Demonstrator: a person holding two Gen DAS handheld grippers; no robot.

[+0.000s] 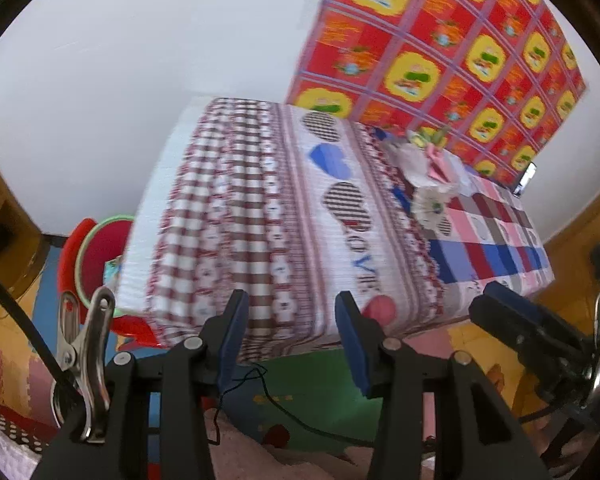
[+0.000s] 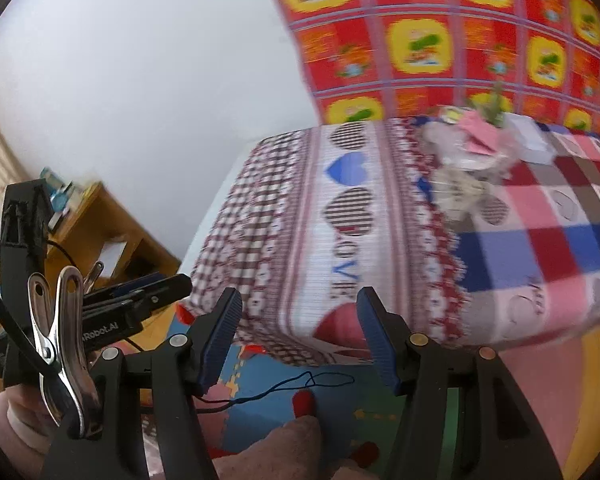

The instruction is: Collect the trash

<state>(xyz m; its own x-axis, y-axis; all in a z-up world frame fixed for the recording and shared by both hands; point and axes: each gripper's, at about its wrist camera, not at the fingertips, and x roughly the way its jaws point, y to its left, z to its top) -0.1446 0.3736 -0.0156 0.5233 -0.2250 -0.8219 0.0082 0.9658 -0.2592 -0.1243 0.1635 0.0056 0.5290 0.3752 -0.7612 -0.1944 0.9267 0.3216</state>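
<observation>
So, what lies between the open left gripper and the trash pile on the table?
In the left wrist view, only tablecloth: from the left gripper the hanging checked-and-hearts patterned cloth runs up over the table edge to the crumpled paper and wrapper pile. Nothing else intervenes.

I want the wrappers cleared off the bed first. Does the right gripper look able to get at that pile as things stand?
Probably yes. The right gripper is open and empty, and the trash pile lies uncovered on the bedspread with nothing between them. It is still well short of it, though.
</observation>
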